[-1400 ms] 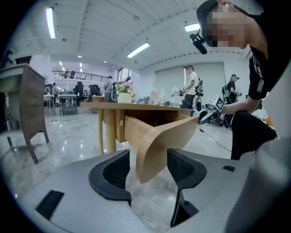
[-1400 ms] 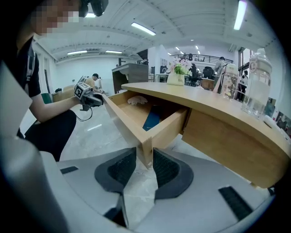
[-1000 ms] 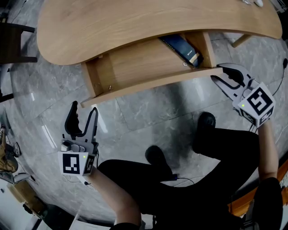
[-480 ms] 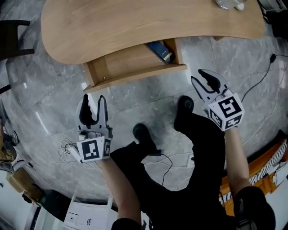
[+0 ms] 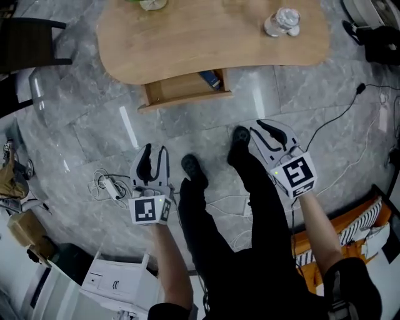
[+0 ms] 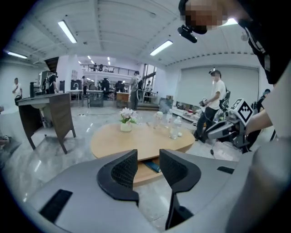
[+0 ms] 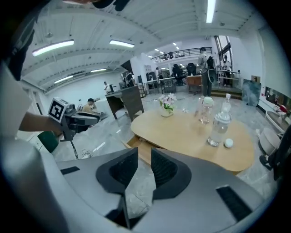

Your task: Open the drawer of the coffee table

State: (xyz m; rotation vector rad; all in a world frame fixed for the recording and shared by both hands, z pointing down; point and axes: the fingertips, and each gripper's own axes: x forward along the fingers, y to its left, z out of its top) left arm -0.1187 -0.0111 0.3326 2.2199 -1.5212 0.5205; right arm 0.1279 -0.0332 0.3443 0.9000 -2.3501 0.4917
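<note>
The wooden coffee table [image 5: 206,37] stands at the top of the head view with its drawer [image 5: 184,92] pulled out toward me; a dark flat item [image 5: 209,79] lies inside. Both grippers hang high above the floor, well short of the table. My left gripper [image 5: 155,153] points at the drawer [image 6: 148,167], its jaws closing with nothing between them. My right gripper [image 5: 264,129] also has closing jaws with only a narrow empty gap. In the right gripper view the table [image 7: 191,132] and drawer [image 7: 136,146] lie beyond the jaws.
A water bottle [image 5: 279,21] and a vase [image 5: 153,4] stand on the table. Cables and an adapter [image 5: 107,185] lie on the marble floor at left, a dark chair [image 5: 31,44] at upper left. My shoes [image 5: 190,166] are between the grippers. Other people stand far back.
Both grippers rose away from the drawer and the table shrank in the head view as the person stood up. Both pairs of jaws narrowed. The drawer stays open.
</note>
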